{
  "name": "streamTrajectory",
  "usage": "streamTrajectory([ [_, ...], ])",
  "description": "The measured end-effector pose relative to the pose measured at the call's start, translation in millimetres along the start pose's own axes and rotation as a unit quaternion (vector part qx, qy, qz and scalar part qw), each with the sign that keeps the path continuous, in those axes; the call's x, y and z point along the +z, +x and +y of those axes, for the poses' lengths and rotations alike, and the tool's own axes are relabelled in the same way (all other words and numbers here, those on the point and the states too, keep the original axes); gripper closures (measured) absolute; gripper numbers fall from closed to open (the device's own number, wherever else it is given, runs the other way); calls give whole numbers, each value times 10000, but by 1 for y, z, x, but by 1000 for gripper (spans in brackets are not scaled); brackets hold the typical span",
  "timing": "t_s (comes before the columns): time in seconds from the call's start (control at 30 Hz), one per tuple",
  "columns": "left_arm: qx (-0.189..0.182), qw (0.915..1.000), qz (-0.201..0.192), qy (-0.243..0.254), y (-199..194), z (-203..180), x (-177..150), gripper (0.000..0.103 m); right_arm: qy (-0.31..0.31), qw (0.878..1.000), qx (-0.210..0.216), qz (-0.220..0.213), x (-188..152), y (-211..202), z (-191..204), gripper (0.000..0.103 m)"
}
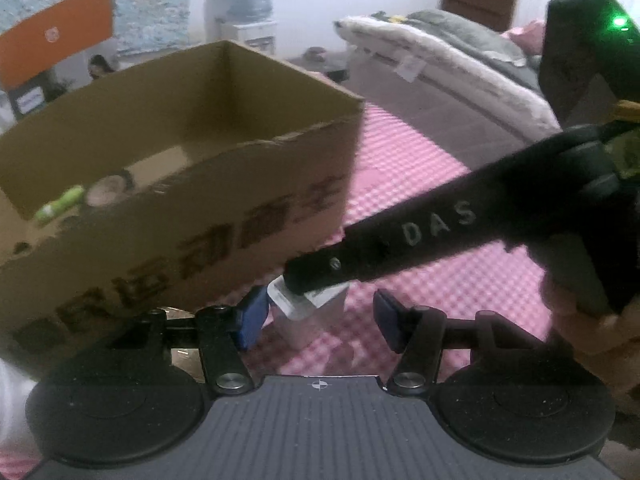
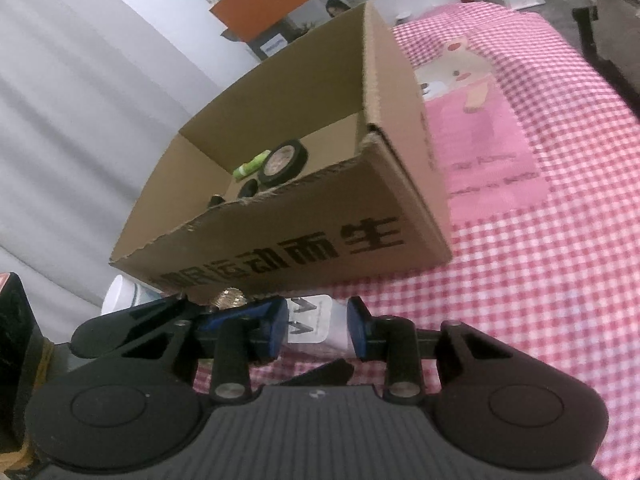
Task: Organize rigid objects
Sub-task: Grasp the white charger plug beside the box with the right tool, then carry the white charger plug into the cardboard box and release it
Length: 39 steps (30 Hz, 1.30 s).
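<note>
Both claws are on the small white box (image 2: 316, 320) right in front of the cardboard box (image 2: 280, 240). My right claw (image 2: 318, 326) pinches it; my left claw (image 1: 316, 318) sits half-open around it. I'd lift straight up, clear the torn rim. Pink checked cloth (image 2: 540, 280) on the surface, bed (image 1: 440, 52) behind.

Home bedroom, bed (image 1: 440, 56) with blankets, water dispenser (image 1: 256, 12), gingham cloth (image 2: 540, 280)
</note>
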<state>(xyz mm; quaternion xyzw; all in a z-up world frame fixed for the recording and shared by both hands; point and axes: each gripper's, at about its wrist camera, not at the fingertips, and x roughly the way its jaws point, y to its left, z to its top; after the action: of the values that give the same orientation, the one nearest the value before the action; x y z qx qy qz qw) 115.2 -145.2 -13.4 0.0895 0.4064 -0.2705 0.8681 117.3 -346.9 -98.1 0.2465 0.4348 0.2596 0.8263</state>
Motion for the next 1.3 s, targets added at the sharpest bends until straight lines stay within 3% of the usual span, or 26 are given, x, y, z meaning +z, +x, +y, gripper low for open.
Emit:
streamTrajectory([
  [0.13,-193,9996,-93,208,-5,-10,-7,45,98,9999,-106,-44,-5,-13,-10,68],
  [0.4,251,9982,-129,527,4,-16,-6,45,62,9998,-145,-117,-13,-18,-11,63],
  [0.5,276,9980,-72,569,12,-16,-3,53,92,9998,-109,-110,-12,-17,-11,61],
  [0.57,193,9984,-45,522,15,-15,-2,68,102,9999,-57,-106,-11,-17,-13,61],
  [0.77,178,9993,-68,307,13,-14,-3,73,42,9999,-73,-147,-11,-18,-11,64],
  [0.83,112,9996,-85,245,9,-13,-4,77,13,9998,-90,-148,-13,-19,-8,66],
  [1.1,164,9991,-346,155,-17,-17,-5,77,-319,9989,-177,-292,-14,-35,15,68],
  [1.3,315,9964,-776,133,-57,-17,7,77,-723,9955,-111,-599,-7,-65,48,68],
])
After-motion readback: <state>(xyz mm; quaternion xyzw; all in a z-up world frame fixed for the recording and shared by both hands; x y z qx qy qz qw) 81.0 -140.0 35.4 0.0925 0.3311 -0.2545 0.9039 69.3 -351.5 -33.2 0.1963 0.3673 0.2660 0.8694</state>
